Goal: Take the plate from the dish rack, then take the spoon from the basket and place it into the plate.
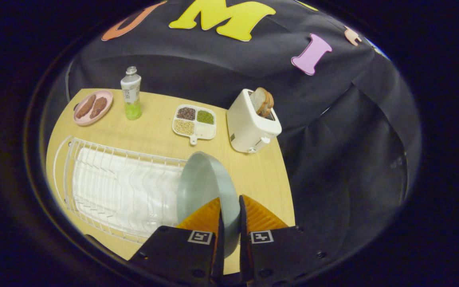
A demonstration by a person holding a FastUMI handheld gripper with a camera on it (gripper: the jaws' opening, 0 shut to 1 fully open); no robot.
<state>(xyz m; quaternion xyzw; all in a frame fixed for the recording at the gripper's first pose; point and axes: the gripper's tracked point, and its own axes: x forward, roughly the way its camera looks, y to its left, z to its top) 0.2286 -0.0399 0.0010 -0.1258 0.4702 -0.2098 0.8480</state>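
Observation:
A pale grey-green plate (201,183) stands on edge between the gripper's fingers, which press on its rim from both sides. My gripper (229,209) is shut on the plate and holds it above the wooden table (261,175), at the right end of the white wire dish rack (118,187). The plate's hollow side faces the rack. The rack's slots look bare.
Beyond the plate stand a white toaster (251,125) with bread slices in it, a white four-part dish of beans (194,122), a bottle with green liquid (131,95), and a pink plate with brown pieces (93,107). Black cloth hangs past the table's right edge.

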